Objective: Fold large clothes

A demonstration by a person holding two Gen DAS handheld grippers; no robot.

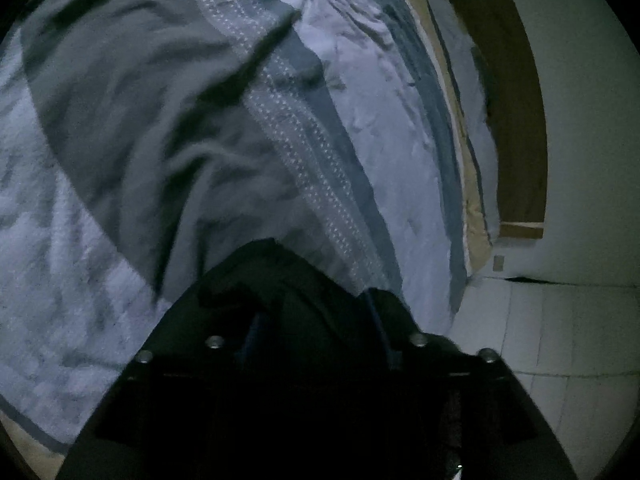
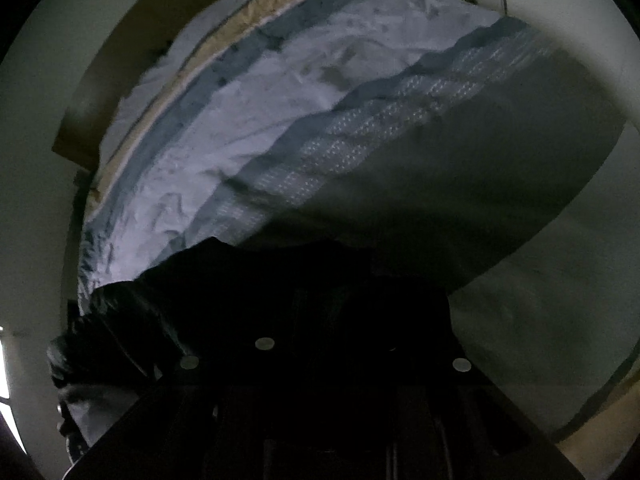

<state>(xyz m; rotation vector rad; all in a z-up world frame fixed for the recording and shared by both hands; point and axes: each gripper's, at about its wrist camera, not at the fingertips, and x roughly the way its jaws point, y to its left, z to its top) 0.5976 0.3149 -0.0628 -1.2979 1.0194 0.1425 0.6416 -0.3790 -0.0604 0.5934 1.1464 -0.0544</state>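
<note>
A large dark grey garment (image 1: 132,112) hangs stretched over the bed, lifted and rippled. In the left wrist view its near edge bunches over my left gripper (image 1: 304,292), which is shut on the dark cloth; the fingers are mostly hidden in shadow. In the right wrist view the same garment (image 2: 460,184) spreads up and to the right as a taut sheet. Its edge folds into my right gripper (image 2: 332,280), which is shut on it; the fingertips are hidden under the cloth.
The bed carries a pale blue and white striped cover (image 1: 360,92), also in the right wrist view (image 2: 240,128). A wooden headboard (image 1: 516,112) and a pale wall (image 1: 592,120) stand to the right. White floor tiles (image 1: 560,332) lie beside the bed.
</note>
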